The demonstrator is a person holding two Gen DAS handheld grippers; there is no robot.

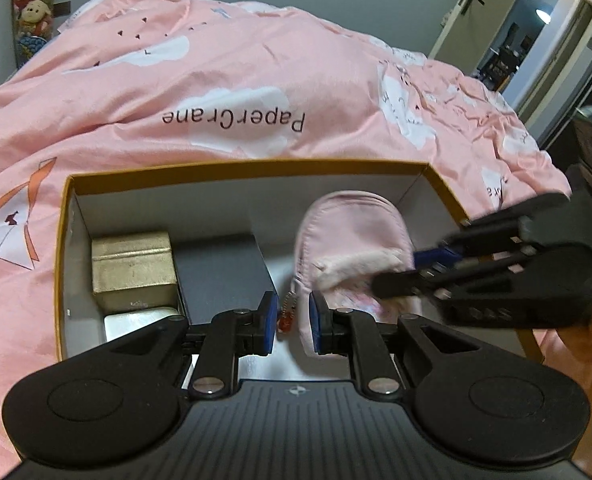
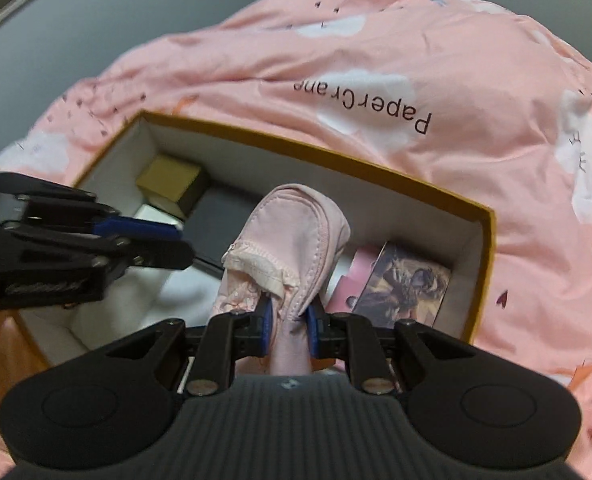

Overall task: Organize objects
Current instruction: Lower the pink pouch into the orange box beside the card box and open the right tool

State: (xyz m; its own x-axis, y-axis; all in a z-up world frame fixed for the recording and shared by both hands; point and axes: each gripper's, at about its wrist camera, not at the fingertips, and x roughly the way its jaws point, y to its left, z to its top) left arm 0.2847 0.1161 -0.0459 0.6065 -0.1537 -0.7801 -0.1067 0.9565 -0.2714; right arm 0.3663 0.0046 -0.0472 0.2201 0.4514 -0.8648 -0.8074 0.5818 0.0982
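- Right gripper (image 2: 287, 322) is clamping the edge of the pink pouch (image 2: 287, 240), holding it inside the cardboard box (image 2: 484, 236), centre-right.
- Left gripper (image 1: 291, 320) is clenched on nothing, hovering over the box.
- Already lying inside: gold box (image 1: 133, 264) at 9 o'clock, dark case (image 1: 219, 268), picture card (image 2: 408, 288) at 3 o'clock.
- Remaining, by judgement: releasing the pouch.
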